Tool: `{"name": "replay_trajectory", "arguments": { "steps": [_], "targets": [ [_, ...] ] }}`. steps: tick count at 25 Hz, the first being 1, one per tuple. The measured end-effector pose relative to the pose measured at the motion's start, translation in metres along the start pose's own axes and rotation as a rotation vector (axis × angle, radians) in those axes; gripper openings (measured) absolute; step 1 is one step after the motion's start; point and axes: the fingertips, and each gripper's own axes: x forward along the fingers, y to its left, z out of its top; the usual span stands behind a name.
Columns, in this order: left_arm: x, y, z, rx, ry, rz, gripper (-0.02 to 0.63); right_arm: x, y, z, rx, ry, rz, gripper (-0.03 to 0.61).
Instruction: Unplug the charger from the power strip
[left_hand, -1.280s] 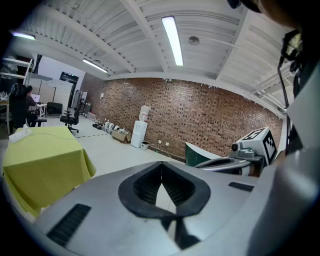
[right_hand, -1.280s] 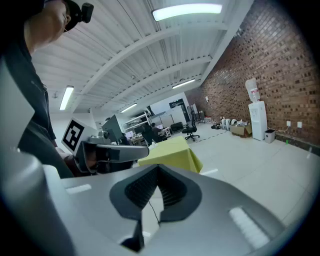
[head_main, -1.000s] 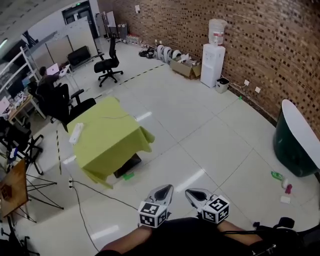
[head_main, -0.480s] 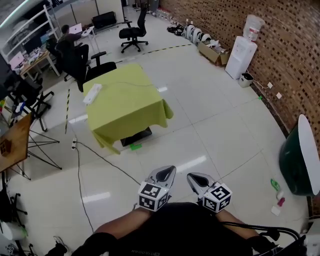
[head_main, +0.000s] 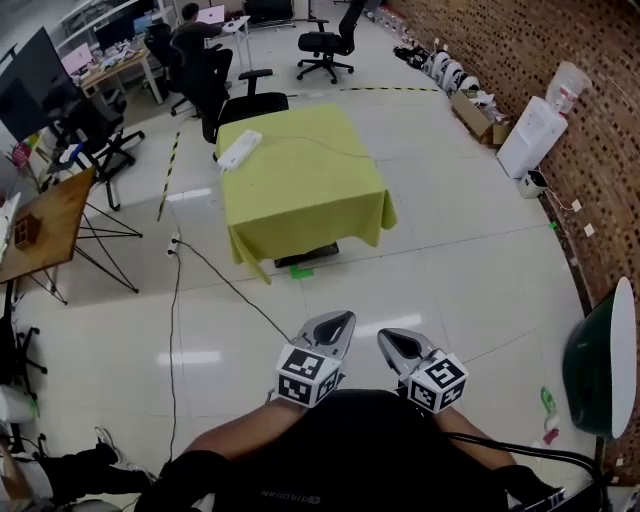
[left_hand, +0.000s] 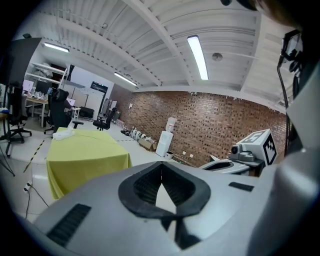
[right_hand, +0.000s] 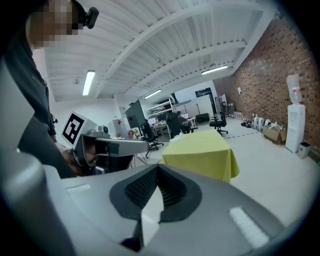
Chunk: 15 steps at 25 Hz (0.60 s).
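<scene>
A white power strip (head_main: 238, 150) lies at the far left corner of a table under a yellow-green cloth (head_main: 310, 195), with a thin cord trailing from it across the cloth. No charger can be made out at this distance. Both grippers are held close to my body, well short of the table and several floor tiles away from it. The left gripper (head_main: 338, 322) is shut and holds nothing, and so is the right gripper (head_main: 390, 342). The left gripper view has the table (left_hand: 82, 155) and strip (left_hand: 64, 134) far off, left of the left gripper's (left_hand: 161, 167) tips. In the right gripper view the table (right_hand: 202, 155) stands beyond the right gripper (right_hand: 159, 170).
A black cable (head_main: 175, 300) runs over the tiled floor left of the table. Office chairs (head_main: 235, 95) stand behind it. A wooden board on a stand (head_main: 40, 225) is at left. A water dispenser (head_main: 530, 135) and a dark green tub (head_main: 600, 370) line the brick wall at right.
The head view has swung so that the table now sits central and nearer. Both grippers have travelled forward together, still shut and side by side.
</scene>
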Motion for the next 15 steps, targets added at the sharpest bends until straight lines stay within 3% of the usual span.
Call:
{"name": "replay_trajectory", "arguments": {
  "steps": [7,15],
  "targets": [
    [-0.028,0.051,0.004,-0.054,-0.021,0.013,0.008,0.050,0.031,0.003,-0.024,0.042,0.010,0.003],
    [-0.024,0.075,0.009,-0.088,-0.037,0.001,0.008,0.081,0.032,0.011,-0.056,0.086,0.019,0.003]
  ]
}}
